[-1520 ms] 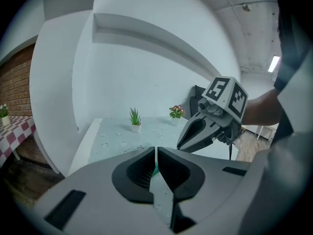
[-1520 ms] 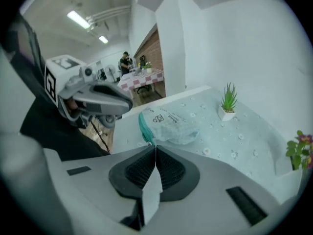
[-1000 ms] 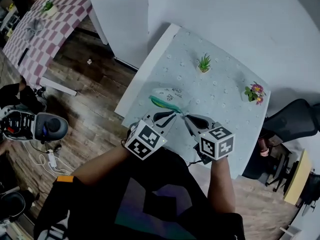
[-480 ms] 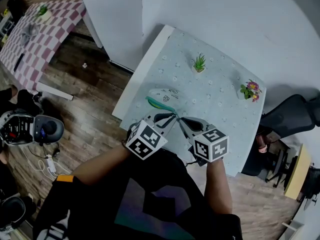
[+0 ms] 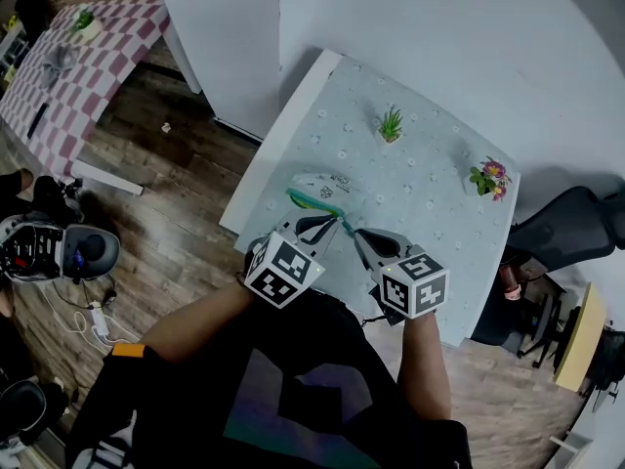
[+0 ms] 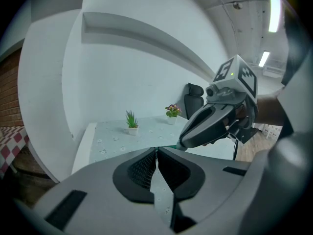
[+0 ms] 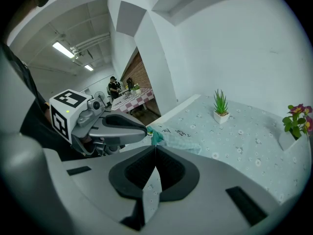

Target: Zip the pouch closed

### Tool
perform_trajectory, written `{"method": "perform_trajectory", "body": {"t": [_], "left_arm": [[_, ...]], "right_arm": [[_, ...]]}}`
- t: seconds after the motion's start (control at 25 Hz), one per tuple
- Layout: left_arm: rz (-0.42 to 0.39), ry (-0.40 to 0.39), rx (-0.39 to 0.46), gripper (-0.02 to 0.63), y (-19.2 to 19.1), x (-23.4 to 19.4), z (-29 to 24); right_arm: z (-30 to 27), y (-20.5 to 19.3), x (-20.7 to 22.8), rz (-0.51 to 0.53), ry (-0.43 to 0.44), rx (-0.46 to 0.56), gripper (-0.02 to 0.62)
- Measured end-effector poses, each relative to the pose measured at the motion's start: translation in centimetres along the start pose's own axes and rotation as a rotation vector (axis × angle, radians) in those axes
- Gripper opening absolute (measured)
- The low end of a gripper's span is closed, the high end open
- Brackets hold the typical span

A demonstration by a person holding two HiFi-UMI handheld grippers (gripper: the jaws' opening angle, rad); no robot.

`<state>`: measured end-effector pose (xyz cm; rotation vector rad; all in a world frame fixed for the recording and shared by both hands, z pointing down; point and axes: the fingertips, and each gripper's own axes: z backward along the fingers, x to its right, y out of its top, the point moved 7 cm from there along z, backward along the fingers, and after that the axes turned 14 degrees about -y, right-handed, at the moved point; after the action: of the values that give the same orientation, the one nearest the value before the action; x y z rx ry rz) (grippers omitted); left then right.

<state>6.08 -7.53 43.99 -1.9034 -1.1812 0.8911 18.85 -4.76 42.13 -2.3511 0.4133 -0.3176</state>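
A white pouch (image 5: 320,186) with a green zip edge (image 5: 311,203) lies near the left side of the flower-print table (image 5: 430,213). Both grippers meet at the zip's near end. My left gripper (image 5: 335,222) is shut, its tips pinching the pouch's green corner; in the left gripper view (image 6: 156,149) the pouch itself is hidden under the jaws. My right gripper (image 5: 354,232) has its jaws closing tight on the teal zipper pull (image 7: 156,137), just beside the left gripper's tip (image 7: 145,129). The pouch body (image 7: 181,140) stretches away behind it.
A small green plant pot (image 5: 390,125) and a flower pot (image 5: 490,178) stand at the table's far side by the white wall. The table's left edge (image 5: 269,169) drops to wooden floor. A black chair (image 5: 571,228) stands at the right.
Both grippers stay together at the zip's near end. The right jaws have pressed slightly tighter; the pouch has not visibly moved.
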Motion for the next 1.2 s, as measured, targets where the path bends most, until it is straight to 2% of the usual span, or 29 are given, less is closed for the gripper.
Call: {"method": "perform_trajectory", "body": {"t": [0.52, 0.72, 0.88, 1.0, 1.2], "left_arm": [[0.165, 0.253, -0.051, 0.02, -4.0, -8.2, 3.1], [0.189, 0.269, -0.046, 0.021, -4.4, -8.4, 3.4], [0.198, 0.252, -0.02, 0.02, -4.2, -7.8, 3.5], [0.203, 0.247, 0.031, 0.021, -3.5, -7.2, 4.1], [0.195, 0.251, 0.127, 0.021, -0.8, -5.9, 5.5]], "right_arm": [[0.1, -0.9, 1.6, -0.026, -0.051, -0.027, 0.02], [-0.5, -0.9, 1.0, 0.013, -0.068, -0.044, 0.021], [-0.8, -1.1, 1.0, 0.036, -0.075, -0.062, 0.023], [-0.8, -1.0, 1.0, 0.046, -0.09, -0.056, 0.041], [0.3, 0.9, 0.6, 0.073, -0.137, 0.01, 0.054]]}}
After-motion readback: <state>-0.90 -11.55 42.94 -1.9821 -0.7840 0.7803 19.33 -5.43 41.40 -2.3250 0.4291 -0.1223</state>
